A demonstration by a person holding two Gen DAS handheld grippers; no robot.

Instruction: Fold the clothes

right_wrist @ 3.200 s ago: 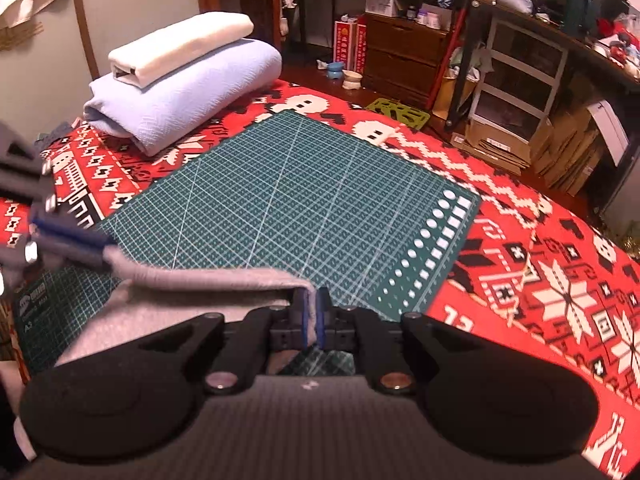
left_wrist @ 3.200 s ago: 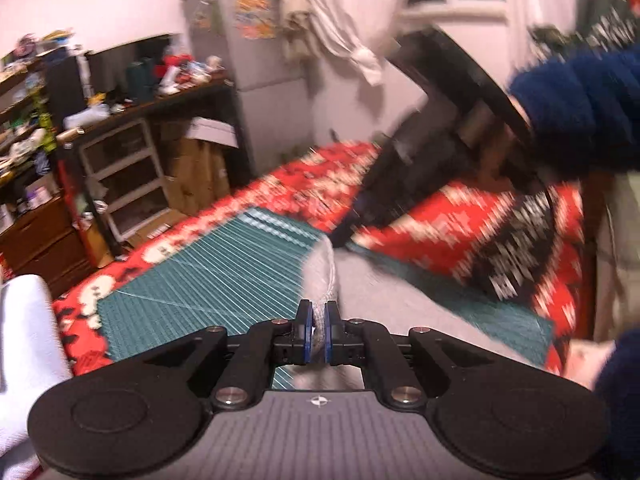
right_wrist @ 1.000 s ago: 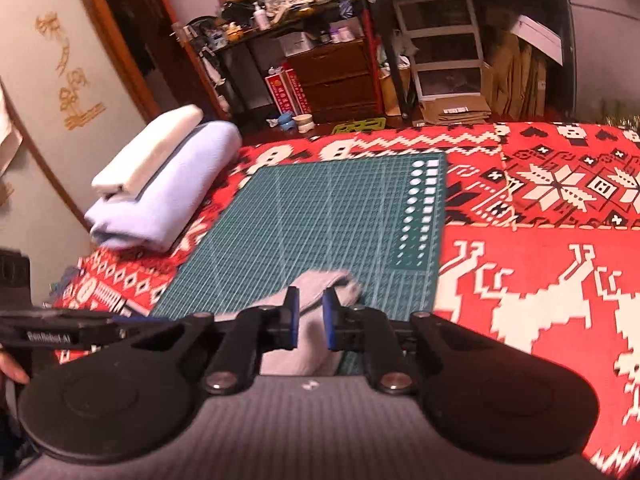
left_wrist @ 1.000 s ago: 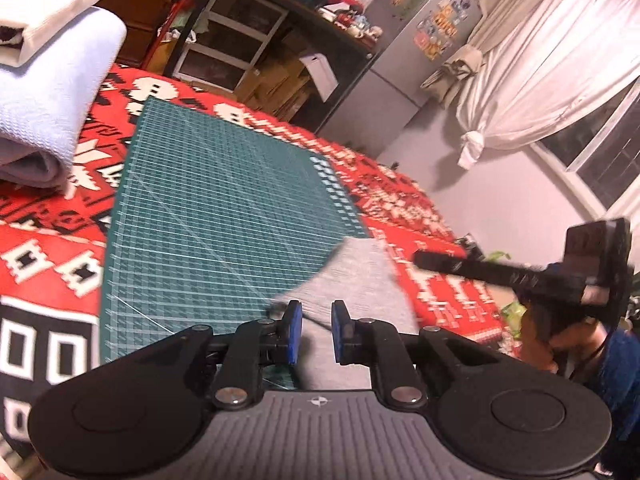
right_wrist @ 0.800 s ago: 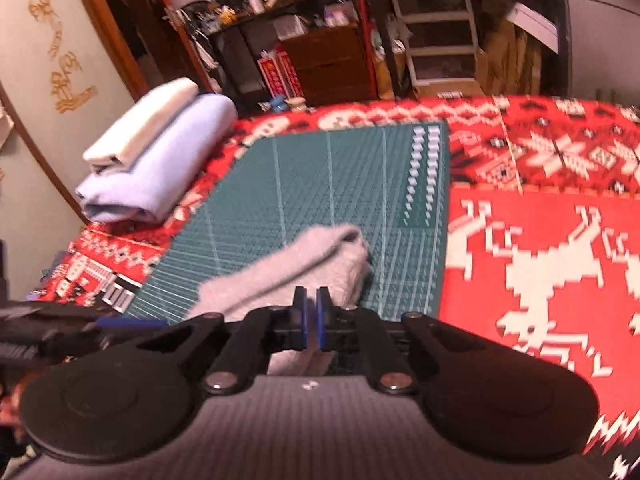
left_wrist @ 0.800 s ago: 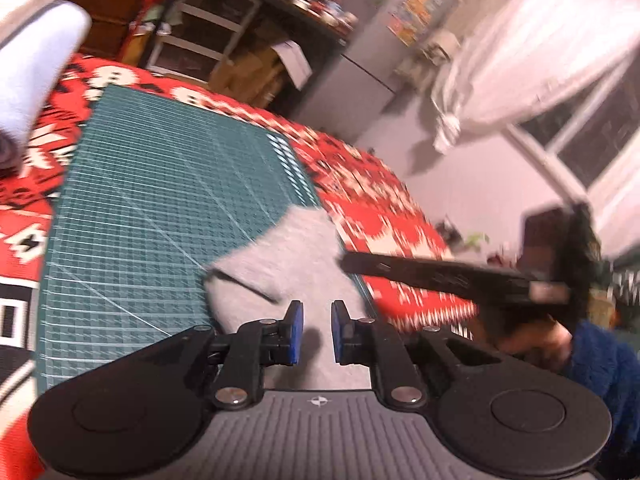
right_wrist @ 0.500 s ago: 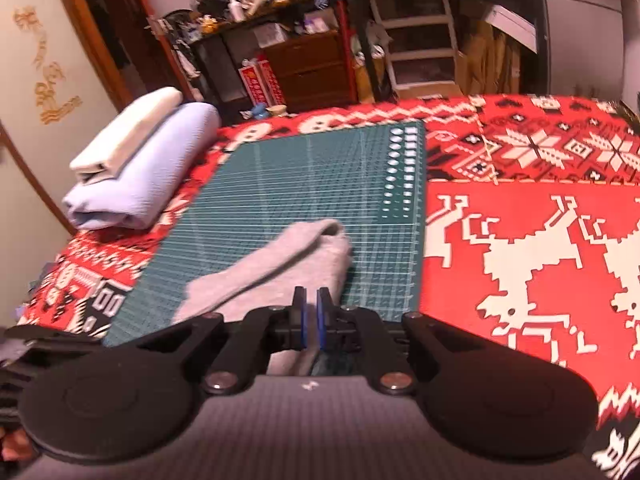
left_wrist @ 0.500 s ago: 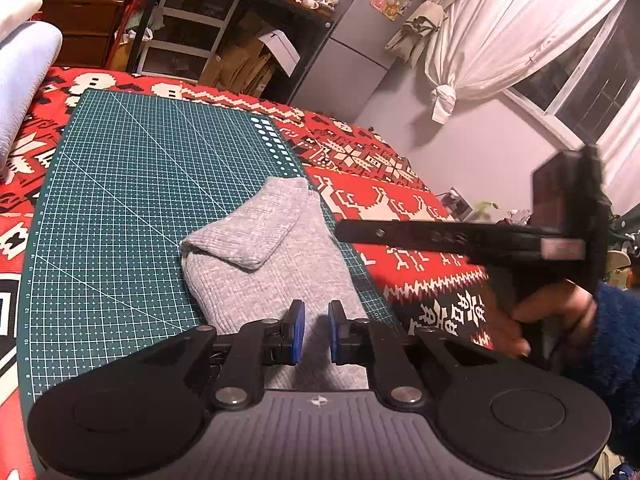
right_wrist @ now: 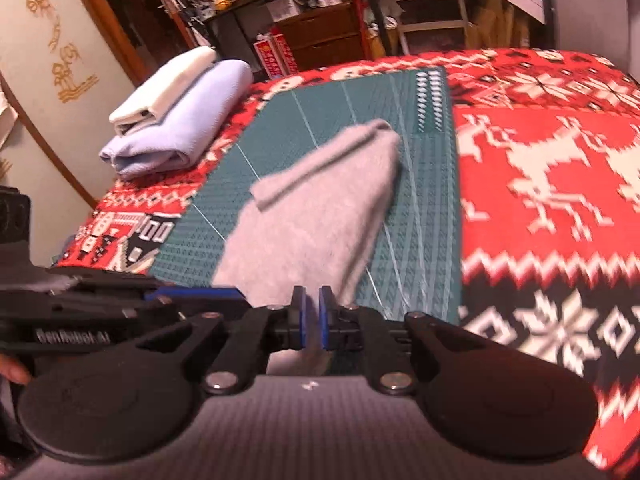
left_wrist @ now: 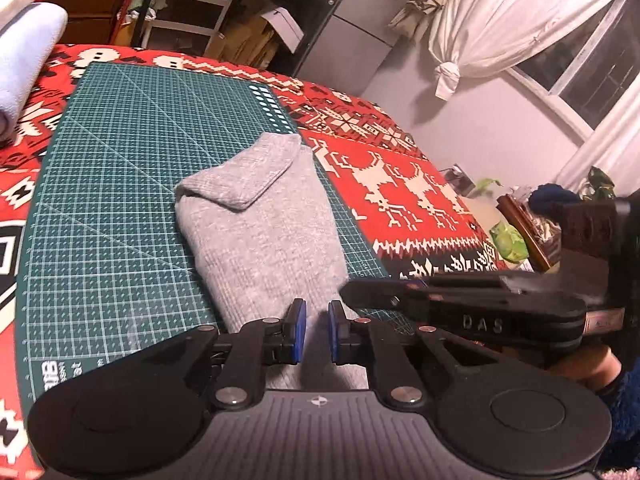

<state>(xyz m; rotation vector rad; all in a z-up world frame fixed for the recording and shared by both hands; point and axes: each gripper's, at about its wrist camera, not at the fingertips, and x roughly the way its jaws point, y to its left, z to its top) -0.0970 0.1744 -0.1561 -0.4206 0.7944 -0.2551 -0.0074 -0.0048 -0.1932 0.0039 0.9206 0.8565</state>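
Observation:
A grey knit garment [left_wrist: 260, 236] lies flat on the green cutting mat [left_wrist: 112, 184], its far end folded back into a flap. My left gripper [left_wrist: 316, 332] hovers over the garment's near end with its pads almost together. I cannot see any cloth pinched between them. My right gripper [right_wrist: 313, 322] is at the same near end, and its tip reaches the garment's right edge in the left wrist view. Its jaws stand a slit apart and are opening, with grey cloth [right_wrist: 320, 208] under them but nothing pressed.
The mat lies on a red patterned blanket [right_wrist: 540, 168]. A folded light-blue blanket [right_wrist: 180, 132] with a white towel [right_wrist: 160, 84] on top sits at the far left. Shelves and boxes line the far wall, and a person's hand and blue sleeve show at the right.
Both grippers have let the folded garment lie and drawn back to its near end. The right gripper sank from above the garment to its near right edge. The garment stays still.

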